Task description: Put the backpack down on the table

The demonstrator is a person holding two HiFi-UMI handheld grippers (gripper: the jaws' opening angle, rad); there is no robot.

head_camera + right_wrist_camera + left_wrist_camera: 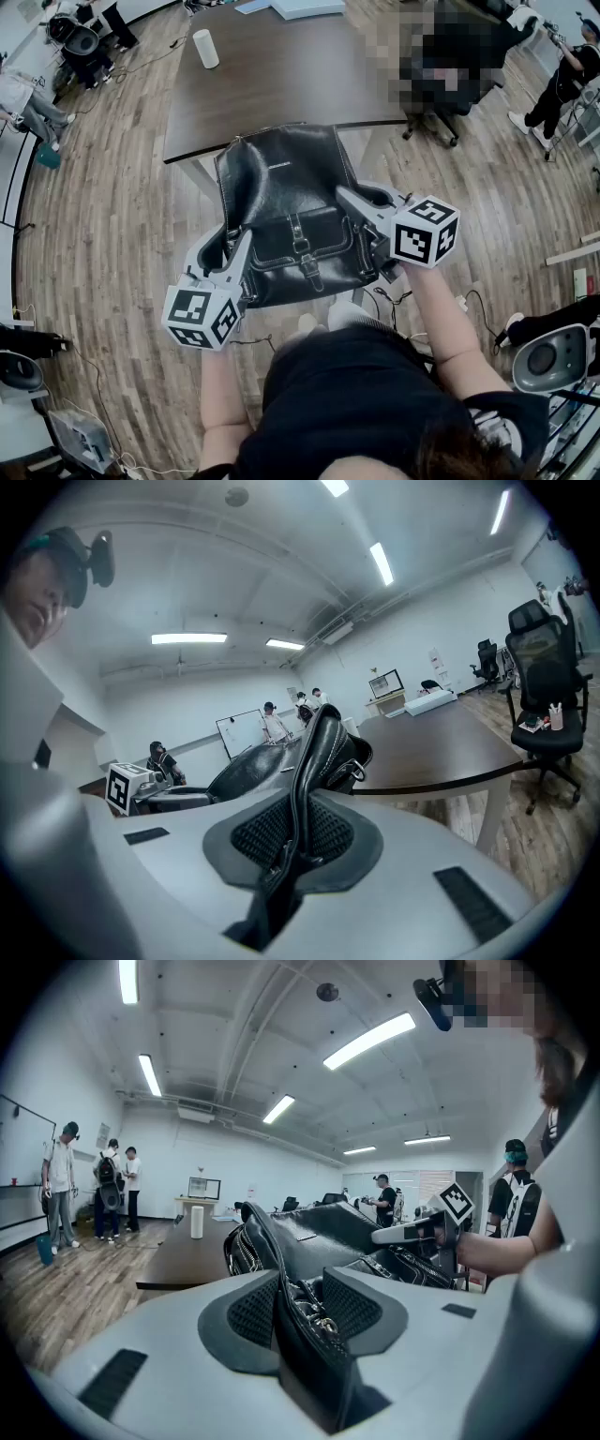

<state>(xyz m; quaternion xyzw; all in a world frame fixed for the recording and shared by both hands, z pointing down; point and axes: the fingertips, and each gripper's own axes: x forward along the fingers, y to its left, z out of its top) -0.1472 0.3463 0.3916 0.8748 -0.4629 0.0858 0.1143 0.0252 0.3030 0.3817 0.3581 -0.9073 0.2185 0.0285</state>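
Note:
A black leather backpack (286, 202) hangs between my two grippers, front pocket and buckle straps facing up, just before the near edge of the dark brown table (281, 75). Its top overlaps that edge in the head view; whether it touches the table I cannot tell. My left gripper (239, 248) is shut on the bag's left side, and in the left gripper view the zipper edge (314, 1312) is pinched between the pads. My right gripper (352, 199) is shut on the right side, where a thin black edge of the backpack (314, 752) runs between the jaws.
A white cylinder (205, 49) stands on the table's far left part, and flat white things lie at its far end. An office chair (450, 66) stands at the table's right. People stand around the room's edges. Cables lie on the wooden floor (103, 234).

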